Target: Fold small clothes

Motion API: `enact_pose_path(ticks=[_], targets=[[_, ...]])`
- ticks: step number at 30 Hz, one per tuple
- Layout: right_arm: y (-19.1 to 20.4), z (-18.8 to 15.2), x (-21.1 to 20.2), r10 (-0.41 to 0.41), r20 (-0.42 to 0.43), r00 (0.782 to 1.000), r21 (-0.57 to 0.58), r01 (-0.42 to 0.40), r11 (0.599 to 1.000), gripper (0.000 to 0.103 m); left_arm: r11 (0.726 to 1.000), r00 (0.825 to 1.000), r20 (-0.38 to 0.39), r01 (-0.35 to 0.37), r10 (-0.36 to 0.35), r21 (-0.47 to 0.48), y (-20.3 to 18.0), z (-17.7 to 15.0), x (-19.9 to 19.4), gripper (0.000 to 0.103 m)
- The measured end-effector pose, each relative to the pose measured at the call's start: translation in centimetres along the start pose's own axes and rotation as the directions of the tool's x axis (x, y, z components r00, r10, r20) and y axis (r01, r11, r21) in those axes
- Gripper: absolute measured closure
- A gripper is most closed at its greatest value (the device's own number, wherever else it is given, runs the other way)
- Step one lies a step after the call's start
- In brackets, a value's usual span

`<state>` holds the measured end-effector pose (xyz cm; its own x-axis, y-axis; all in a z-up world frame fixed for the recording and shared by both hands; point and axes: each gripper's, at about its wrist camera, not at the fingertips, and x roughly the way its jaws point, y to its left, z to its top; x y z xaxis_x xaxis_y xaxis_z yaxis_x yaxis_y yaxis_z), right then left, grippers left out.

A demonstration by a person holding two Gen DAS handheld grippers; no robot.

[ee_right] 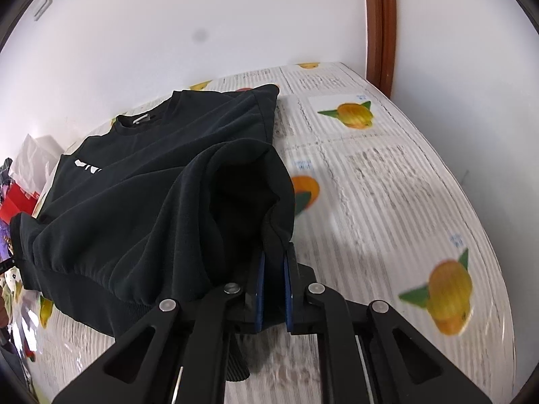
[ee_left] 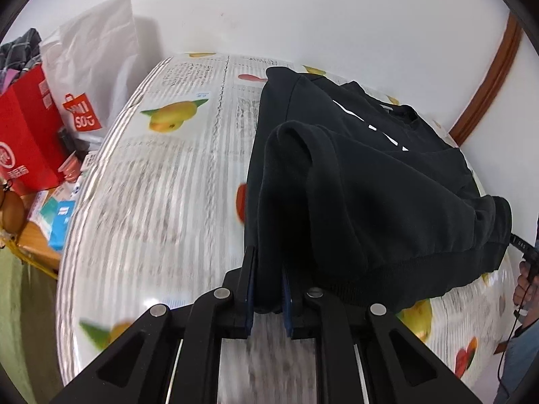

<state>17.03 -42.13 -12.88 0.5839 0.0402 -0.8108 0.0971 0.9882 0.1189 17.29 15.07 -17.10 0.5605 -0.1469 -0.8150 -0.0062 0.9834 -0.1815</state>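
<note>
A small black sweatshirt with white lettering lies on the table, its collar at the far side. My left gripper is shut on the sweatshirt's near left hem corner and holds it lifted off the table. In the right wrist view the sweatshirt spreads to the left, and my right gripper is shut on its near right hem corner, also raised. The lower part of the garment hangs slack between the two grippers. The other gripper's tip shows at the sweatshirt's far right edge.
The table is covered with a newsprint cloth printed with fruit. A red box, a white shopping bag and small packets crowd the left edge. A white wall stands behind, with a brown door frame at the right.
</note>
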Motion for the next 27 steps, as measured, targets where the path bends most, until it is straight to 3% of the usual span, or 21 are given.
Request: enact_pose_path(ticks=[11, 16, 18, 22, 27], targets=[[-0.3, -5.0, -4.1, -0.023, 0.011, 1.000, -0.017, 0.024, 1.000, 0.093, 0.999, 1.000, 0.004, -0.023, 0.023, 0.039, -0.6, -5.5, -4.0, 0.089], [-0.3, -6.6, -6.6, -0.074, 0.043, 0.996, -0.006, 0.075, 0.997, 0.089, 0.996, 0.996, 0.023, -0.084, 0.084, 0.023, -0.7, -6.7, -4.9, 0.078], [-0.2, -7.5, -8.2, -0.067, 0.059, 0.996, -0.017, 0.068, 0.998, 0.088, 0.997, 0.997, 0.035, -0.074, 0.073, 0.019, -0.7, -7.2, -5.7, 0.077], [0.0, -9.1, -10.7, -0.011, 0.092, 0.996, -0.027, 0.014, 1.000, 0.062, 0.999, 0.997, 0.070, -0.028, 0.026, 0.020, -0.7, -8.2, -7.5, 0.065], [1.8, -10.9, -10.3, 0.063, 0.071, 0.996, -0.075, -0.057, 0.996, 0.061, 0.999, 0.997, 0.078, 0.001, -0.005, 0.055, -1.6, -9.7, -8.4, 0.062]])
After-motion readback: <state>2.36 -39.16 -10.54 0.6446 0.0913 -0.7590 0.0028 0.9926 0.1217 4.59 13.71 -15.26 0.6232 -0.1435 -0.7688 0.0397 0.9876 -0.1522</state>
